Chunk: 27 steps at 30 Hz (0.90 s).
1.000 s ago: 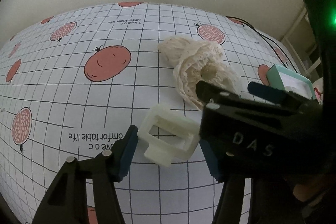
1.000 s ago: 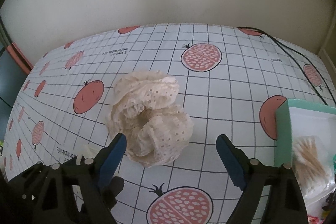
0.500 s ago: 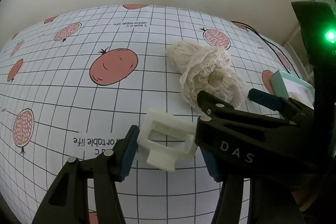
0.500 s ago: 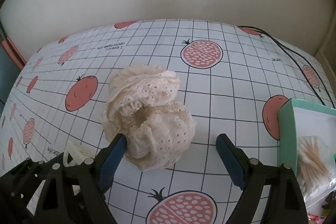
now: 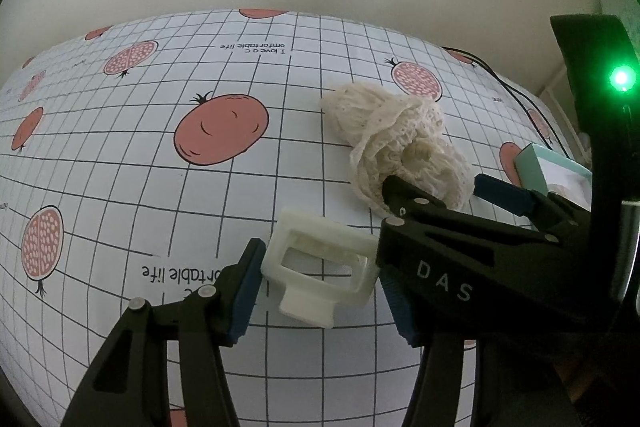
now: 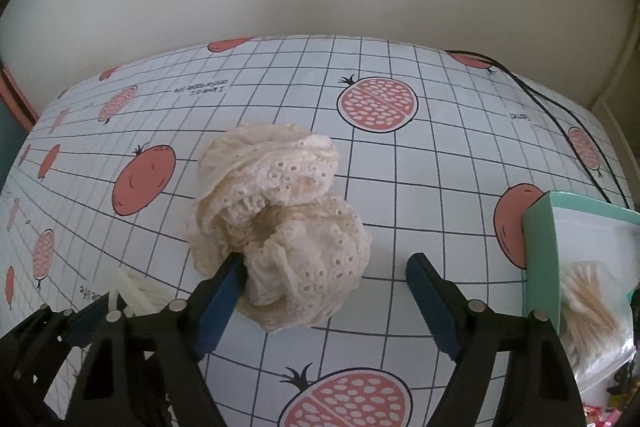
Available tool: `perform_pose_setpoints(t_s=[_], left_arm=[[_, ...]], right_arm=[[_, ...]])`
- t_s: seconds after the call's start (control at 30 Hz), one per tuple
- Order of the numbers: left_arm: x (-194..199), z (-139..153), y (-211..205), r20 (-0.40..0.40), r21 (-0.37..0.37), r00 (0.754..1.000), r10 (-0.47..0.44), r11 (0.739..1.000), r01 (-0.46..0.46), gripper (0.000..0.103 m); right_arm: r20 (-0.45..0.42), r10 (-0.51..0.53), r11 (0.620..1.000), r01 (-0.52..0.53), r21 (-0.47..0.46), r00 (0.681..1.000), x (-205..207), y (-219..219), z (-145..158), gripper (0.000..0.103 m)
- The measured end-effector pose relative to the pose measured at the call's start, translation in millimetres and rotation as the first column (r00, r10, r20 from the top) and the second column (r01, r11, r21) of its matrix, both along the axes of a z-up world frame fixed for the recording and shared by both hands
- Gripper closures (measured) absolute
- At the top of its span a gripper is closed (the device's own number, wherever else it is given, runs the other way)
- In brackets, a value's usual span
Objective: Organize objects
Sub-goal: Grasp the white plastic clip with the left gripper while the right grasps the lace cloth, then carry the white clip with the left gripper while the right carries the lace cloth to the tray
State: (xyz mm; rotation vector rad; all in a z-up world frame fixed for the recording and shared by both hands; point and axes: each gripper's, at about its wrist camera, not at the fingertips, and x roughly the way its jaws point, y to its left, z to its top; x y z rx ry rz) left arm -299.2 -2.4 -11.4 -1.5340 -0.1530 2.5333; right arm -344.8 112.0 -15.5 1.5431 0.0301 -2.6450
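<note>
Both grippers poised over loose items, nothing yet lifted.

Left wrist view: the left gripper point(image 5: 320, 287) stands open, its blue-padded jaws flanking a cream rectangular plastic clip frame point(image 5: 320, 269) that lies flat on the grid-printed pomegranate tablecloth point(image 5: 120, 155); whether the pads touch it cannot be told. The right gripper's black arm, marked "DAS", crosses in front. The cloth reads "I love a comfortable life".

Right wrist view: the right gripper point(image 6: 324, 291) is wide open around the near edge of a crumpled cream eyelet-lace fabric bundle point(image 6: 280, 227), its left pad against the fabric, gripping nothing. A mint-green open box point(image 6: 540, 227) at the right already holds a clear bag of cotton swabs point(image 6: 588, 303). By my reading the sorting is partly done: clip and lace remain on the table.
</note>
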Motion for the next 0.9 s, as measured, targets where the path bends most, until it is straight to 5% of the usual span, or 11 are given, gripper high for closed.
perform_pose_setpoints(t_s=[0.67,0.9], left_arm=[[-0.4,-0.9,-4.1,-0.002,0.028,1.000,0.007,1.000,-0.007,0.045],[-1.1,-0.7,-5.6,0.006,0.047,1.000,0.010,0.999,-0.010,0.045]], right_arm=[[-0.003,0.015,1.000,-0.015,-0.020,1.000,0.4,-3.7,5.7,0.087],[0.011,0.000,0.999,0.001,-0.040,1.000,2.9,0.3,7.5,0.092]])
